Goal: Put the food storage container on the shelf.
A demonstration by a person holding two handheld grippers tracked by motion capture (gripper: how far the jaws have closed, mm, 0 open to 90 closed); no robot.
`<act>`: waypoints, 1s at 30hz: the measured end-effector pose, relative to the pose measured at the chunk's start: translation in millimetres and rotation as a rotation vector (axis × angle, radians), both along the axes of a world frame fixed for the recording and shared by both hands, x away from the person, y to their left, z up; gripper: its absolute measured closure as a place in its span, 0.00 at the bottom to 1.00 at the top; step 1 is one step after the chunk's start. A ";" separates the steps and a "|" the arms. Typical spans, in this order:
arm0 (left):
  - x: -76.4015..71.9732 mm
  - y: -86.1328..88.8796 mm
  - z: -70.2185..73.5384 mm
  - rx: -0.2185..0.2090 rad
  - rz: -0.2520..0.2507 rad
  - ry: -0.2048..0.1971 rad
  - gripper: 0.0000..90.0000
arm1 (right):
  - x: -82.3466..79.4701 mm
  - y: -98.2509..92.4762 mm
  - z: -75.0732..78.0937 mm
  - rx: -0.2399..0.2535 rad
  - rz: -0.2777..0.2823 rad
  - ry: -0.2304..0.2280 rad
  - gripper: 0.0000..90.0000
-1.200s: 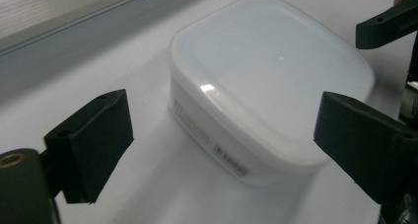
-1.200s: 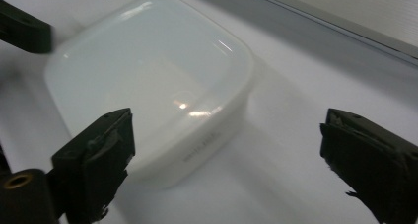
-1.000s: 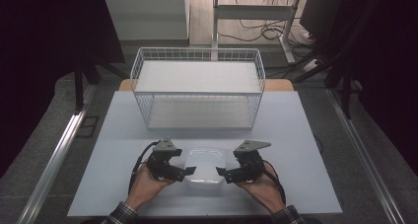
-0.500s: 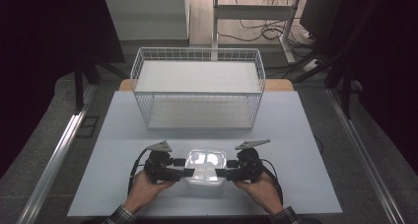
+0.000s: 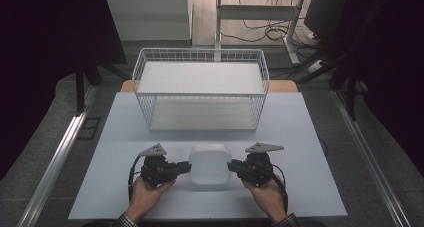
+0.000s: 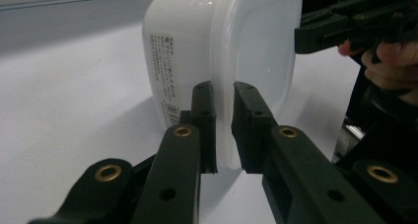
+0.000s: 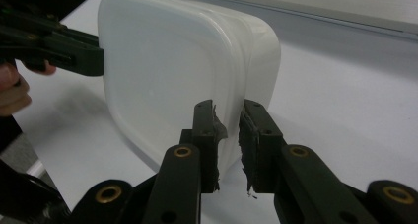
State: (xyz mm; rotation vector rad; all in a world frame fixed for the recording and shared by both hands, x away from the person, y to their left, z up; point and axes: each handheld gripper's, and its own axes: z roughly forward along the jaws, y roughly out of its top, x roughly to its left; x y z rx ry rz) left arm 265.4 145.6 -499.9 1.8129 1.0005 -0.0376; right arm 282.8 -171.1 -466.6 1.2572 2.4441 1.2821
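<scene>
Now both grippers, left gripper and right gripper, have just closed onto opposite rims of the white container; bare table surrounds it, wire basket well behind.

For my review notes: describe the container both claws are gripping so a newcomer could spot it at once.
On the pale table, in front of the white wire basket, sits a translucent white plastic container with rounded corners. It lies between the left claw and right claw, pinched at its rim; a printed label marks one side.
</scene>
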 end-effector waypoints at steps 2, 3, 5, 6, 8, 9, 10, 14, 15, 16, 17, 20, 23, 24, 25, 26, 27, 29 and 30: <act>0.2 -0.9 0.1 0.009 0.012 -0.005 0.90 | 0.2 -1.3 -1.7 0.019 -0.005 -0.002 0.86; 0.2 -0.9 0.1 0.009 0.012 -0.005 0.90 | 0.2 -1.3 -1.7 0.019 -0.005 -0.002 0.86; -0.3 -2.7 2.3 0.036 0.025 -0.025 0.90 | -0.6 0.0 -1.8 0.013 -0.008 -0.019 0.86; -0.2 -2.9 3.9 0.042 0.030 -0.033 0.90 | -0.9 0.8 -0.5 0.013 -0.010 -0.040 0.86; -0.2 -2.4 10.7 0.047 0.042 -0.064 0.89 | -0.8 0.8 2.5 0.023 -0.008 -0.052 0.86; -0.3 -2.4 13.1 0.050 0.047 -0.074 0.89 | -0.8 0.9 4.1 0.030 -0.009 -0.062 0.86; -0.3 -2.4 13.1 0.050 0.047 -0.074 0.89 | -0.8 0.9 4.1 0.030 -0.009 -0.062 0.86; 0.7 -1.9 21.7 0.063 0.062 -0.102 0.89 | 1.3 2.1 10.2 0.039 -0.003 -0.093 0.86; 1.3 -0.8 24.9 0.062 0.069 -0.112 0.89 | 4.2 3.4 13.3 0.041 0.003 -0.102 0.86; 1.8 0.3 26.9 0.062 0.072 -0.117 0.89 | 5.8 4.2 15.3 0.042 0.008 -0.111 0.86; 1.8 0.3 26.9 0.062 0.072 -0.117 0.89 | 7.3 5.1 17.8 0.043 0.012 -0.117 0.86; 4.4 5.8 37.6 0.058 0.085 -0.142 0.89 | 11.7 9.0 25.6 0.050 0.024 -0.138 0.86; 5.9 7.6 44.4 0.059 0.088 -0.154 0.89 | 14.7 11.0 31.2 0.055 0.028 -0.149 0.86; 7.6 8.7 51.2 0.062 0.090 -0.167 0.89 | 18.2 12.0 37.2 0.063 0.031 -0.159 0.86; 8.6 9.1 54.4 0.062 0.092 -0.170 0.89 | 19.4 12.4 39.1 0.067 0.032 -0.163 0.86; 8.6 9.1 54.4 0.062 0.092 -0.170 0.89 | 19.4 12.4 39.1 0.067 0.032 -0.163 0.86; 10.2 9.8 58.3 0.063 0.092 -0.173 0.89 | 22.8 13.2 45.4 0.072 0.035 -0.168 0.86; 13.2 11.0 63.2 0.063 0.095 -0.182 0.89 | 24.0 13.8 47.5 0.073 0.034 -0.172 0.86; 16.6 11.9 68.8 0.057 0.100 -0.190 0.89 | 27.6 14.8 53.7 0.072 0.036 -0.182 0.86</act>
